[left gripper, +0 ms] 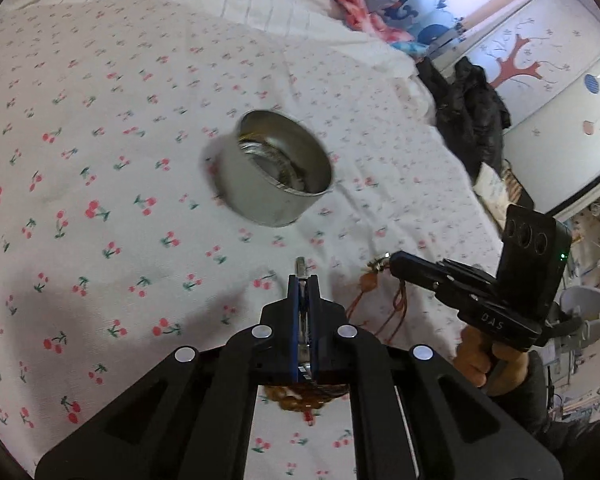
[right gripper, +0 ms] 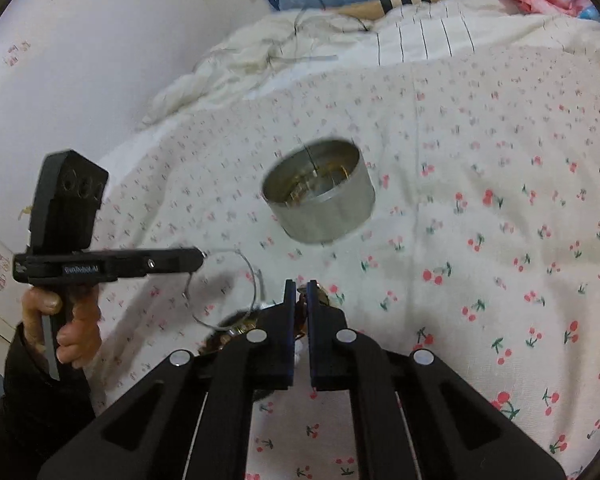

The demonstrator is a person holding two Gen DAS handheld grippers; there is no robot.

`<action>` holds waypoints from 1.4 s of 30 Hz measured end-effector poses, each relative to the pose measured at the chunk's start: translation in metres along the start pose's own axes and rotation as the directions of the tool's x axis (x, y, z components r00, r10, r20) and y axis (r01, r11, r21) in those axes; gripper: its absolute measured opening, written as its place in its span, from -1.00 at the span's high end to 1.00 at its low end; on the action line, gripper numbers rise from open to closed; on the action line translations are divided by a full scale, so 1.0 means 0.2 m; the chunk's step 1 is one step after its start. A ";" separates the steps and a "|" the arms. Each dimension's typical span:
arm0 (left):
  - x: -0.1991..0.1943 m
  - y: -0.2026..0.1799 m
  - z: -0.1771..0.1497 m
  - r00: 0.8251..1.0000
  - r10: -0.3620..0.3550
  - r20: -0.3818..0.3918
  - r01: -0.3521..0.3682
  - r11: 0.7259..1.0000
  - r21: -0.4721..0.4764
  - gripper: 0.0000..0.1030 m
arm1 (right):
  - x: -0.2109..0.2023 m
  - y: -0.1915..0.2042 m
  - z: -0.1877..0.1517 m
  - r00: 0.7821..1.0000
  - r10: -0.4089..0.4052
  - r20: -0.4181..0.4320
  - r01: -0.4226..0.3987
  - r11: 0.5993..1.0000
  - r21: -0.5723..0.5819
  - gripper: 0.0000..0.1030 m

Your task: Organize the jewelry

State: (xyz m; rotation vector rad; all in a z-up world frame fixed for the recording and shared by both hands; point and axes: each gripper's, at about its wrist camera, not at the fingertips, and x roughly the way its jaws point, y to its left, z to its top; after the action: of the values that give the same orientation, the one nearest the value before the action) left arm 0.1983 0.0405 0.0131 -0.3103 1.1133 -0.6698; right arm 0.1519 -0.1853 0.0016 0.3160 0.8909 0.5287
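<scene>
A round silver tin [left gripper: 274,168] stands open on the cherry-print bedsheet, with some jewelry inside; it also shows in the right wrist view [right gripper: 320,192]. My left gripper [left gripper: 304,280] is shut on a thin silver bangle [right gripper: 236,288], whose wire loop hangs from its tip [right gripper: 200,258] above the sheet. My right gripper [right gripper: 300,286] is shut on a brown cord necklace [left gripper: 396,304] with beads, held just above the sheet; from the left wrist view its tip [left gripper: 392,260] sits right of mine. More beaded jewelry [right gripper: 236,326] lies under my right gripper.
The bedsheet [left gripper: 100,160] covers the bed. A rumpled white duvet [right gripper: 340,40] lies at the far side. Dark clothes [left gripper: 468,108] hang off the bed edge, near a wardrobe [left gripper: 540,80]. A wall [right gripper: 80,60] borders the bed.
</scene>
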 end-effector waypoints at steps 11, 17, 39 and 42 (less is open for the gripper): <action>-0.07 -0.22 0.09 0.999 -0.007 0.043 0.004 0.996 0.086 0.94 | -0.16 -0.01 0.07 0.987 0.057 0.153 -0.062 0.998 0.028 0.89; -0.07 -0.33 0.25 0.997 -0.007 0.077 -0.002 0.993 0.118 0.97 | -0.19 -0.06 0.07 0.983 0.054 0.174 -0.069 0.994 0.080 0.88; 0.47 -0.32 0.02 0.918 0.391 -0.068 -0.358 0.890 0.283 0.92 | -0.28 -0.13 0.08 0.977 0.033 0.211 -0.063 0.989 0.136 0.88; 0.43 -0.37 0.00 0.922 0.385 -0.055 -0.351 0.885 0.306 0.96 | -0.29 -0.13 0.08 0.975 0.038 0.219 -0.068 0.989 0.134 0.88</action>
State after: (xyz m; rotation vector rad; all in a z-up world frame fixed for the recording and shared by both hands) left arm 0.1973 -0.0710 -0.0076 0.1947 1.1250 -0.5036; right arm 0.1429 -0.2389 0.0368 0.5174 0.7115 0.4717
